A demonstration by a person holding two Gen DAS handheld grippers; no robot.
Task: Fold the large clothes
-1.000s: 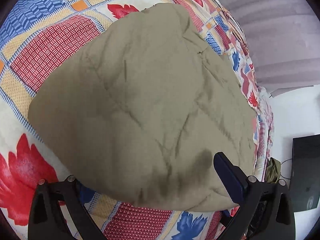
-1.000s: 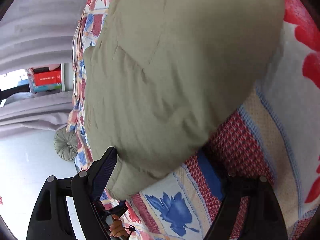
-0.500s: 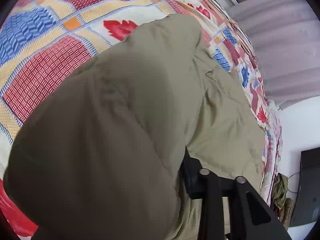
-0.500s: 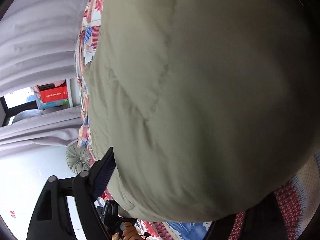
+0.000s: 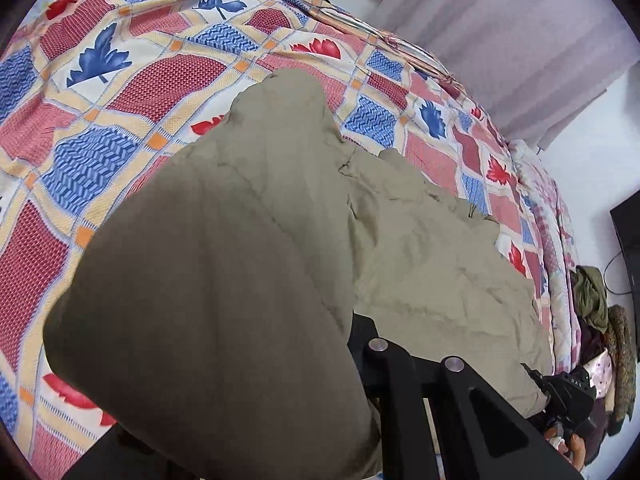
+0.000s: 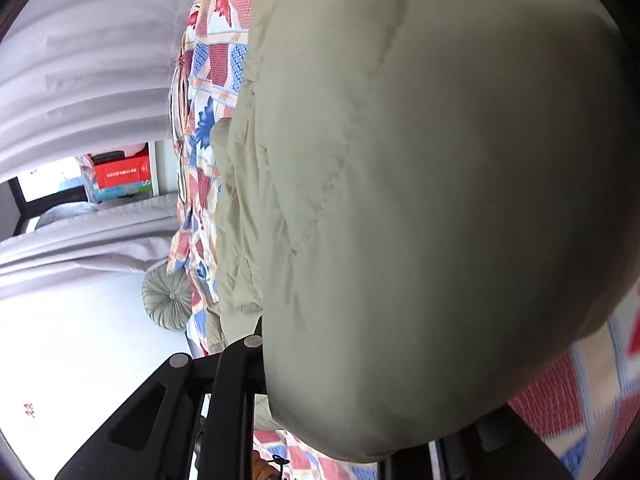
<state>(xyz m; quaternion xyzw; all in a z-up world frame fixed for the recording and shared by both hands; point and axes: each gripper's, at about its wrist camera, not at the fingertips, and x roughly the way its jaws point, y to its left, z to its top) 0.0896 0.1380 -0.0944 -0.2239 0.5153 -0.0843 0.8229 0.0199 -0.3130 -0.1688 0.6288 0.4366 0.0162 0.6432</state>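
**Around me: a patterned bed, curtains and room clutter**

Before me lies a bedspread (image 5: pixel 168 80) in a patchwork of red, blue and cream squares, some printed with blue and red leaves. Behind the bed hang pale lilac curtains (image 5: pixel 520 52) in soft folds. To my right, by the bed's edge, sits a heap of clothes (image 5: pixel 600 320), olive and dark, and a black screen (image 5: pixel 628 236) stands against the white wall. In my other view, a round pleated grey-green cushion (image 6: pixel 166 300) rests beside the bed, and a red box (image 6: pixel 120 174) sits on a shelf near a window.
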